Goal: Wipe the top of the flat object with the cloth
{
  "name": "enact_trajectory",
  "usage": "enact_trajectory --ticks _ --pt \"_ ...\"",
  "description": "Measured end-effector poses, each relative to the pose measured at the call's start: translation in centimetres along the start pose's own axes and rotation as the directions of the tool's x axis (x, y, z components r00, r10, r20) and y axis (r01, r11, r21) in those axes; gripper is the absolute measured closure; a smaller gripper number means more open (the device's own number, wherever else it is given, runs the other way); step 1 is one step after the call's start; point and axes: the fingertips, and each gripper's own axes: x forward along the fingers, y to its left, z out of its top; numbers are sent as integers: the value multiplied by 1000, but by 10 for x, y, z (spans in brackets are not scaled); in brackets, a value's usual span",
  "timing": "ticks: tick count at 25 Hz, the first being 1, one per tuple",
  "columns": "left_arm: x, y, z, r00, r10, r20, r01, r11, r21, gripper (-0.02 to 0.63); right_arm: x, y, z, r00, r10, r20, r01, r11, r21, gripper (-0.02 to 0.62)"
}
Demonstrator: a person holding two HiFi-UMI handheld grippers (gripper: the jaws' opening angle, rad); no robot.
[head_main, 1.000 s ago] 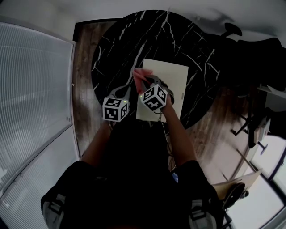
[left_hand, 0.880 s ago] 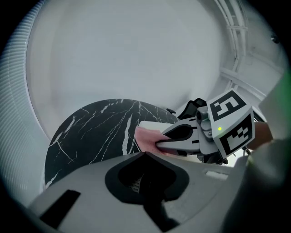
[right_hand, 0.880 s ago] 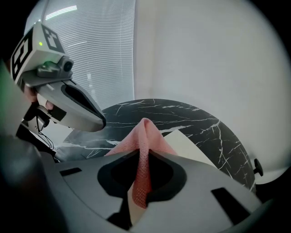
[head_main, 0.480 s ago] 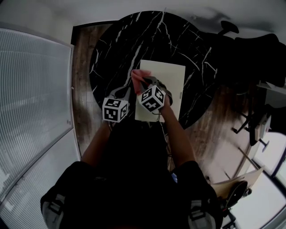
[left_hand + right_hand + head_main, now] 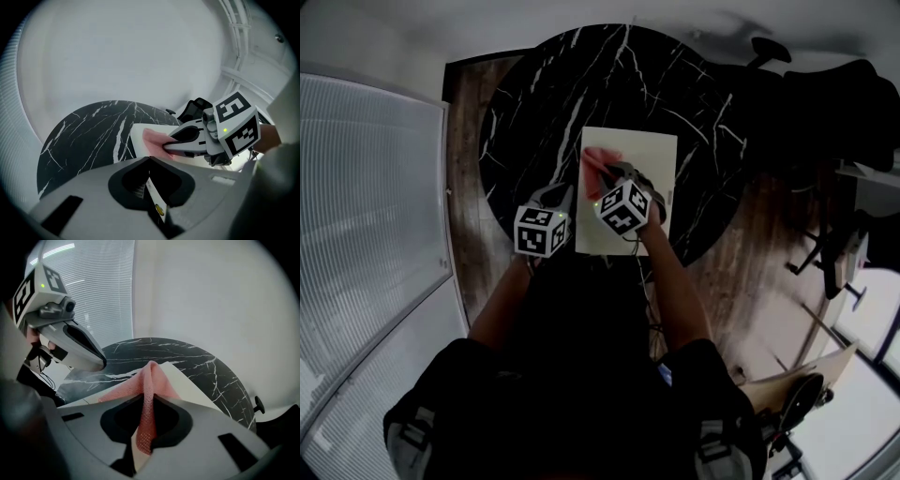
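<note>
Right gripper (image 5: 149,398) is clamping the cloth (image 5: 146,380). Its jaws are squeezing a bunched ridge of it, and the rest is fanning out flat ahead of the tips. The cloth is pink, with a fine mesh or waffle weave, soft and creased.

The cloth is lying on top of the flat object (image 5: 652,159), on its far-left part, close to the left edge. The object is a thin pale rectangular slab, matte, with square corners, and it is sitting flat on the table (image 5: 534,112). The table is round with a glossy black top and white marble veining.

Left gripper (image 5: 149,159) is sitting with its jaws pressed together and not gripping any task item. A thin pale strip with a yellow dot is showing in the seam; probably gripper hardware, but that isn't clear from this angle. In the head view this gripper is hanging just left of the slab's near-left edge, over bare marble and beside the right gripper.

A ribbed translucent wall panel (image 5: 366,187) is running along the left, and wood-plank floor (image 5: 473,141) is showing between it and the table.
</note>
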Motion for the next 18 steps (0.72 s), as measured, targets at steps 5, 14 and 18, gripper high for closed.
enact_trajectory --ticks 5,14,18 --pt "7 -12 0 1000 -14 -14 14 1000 21 606 -7 -11 -13 1000 -7 4 7 999 43 561" --pt "17 -25 4 999 -24 -28 25 998 50 606 -11 -16 -20 1000 -6 21 4 998 66 561" --pt "20 -29 4 999 -26 -37 28 998 56 606 -13 -19 -24 1000 -3 23 2 998 69 560"
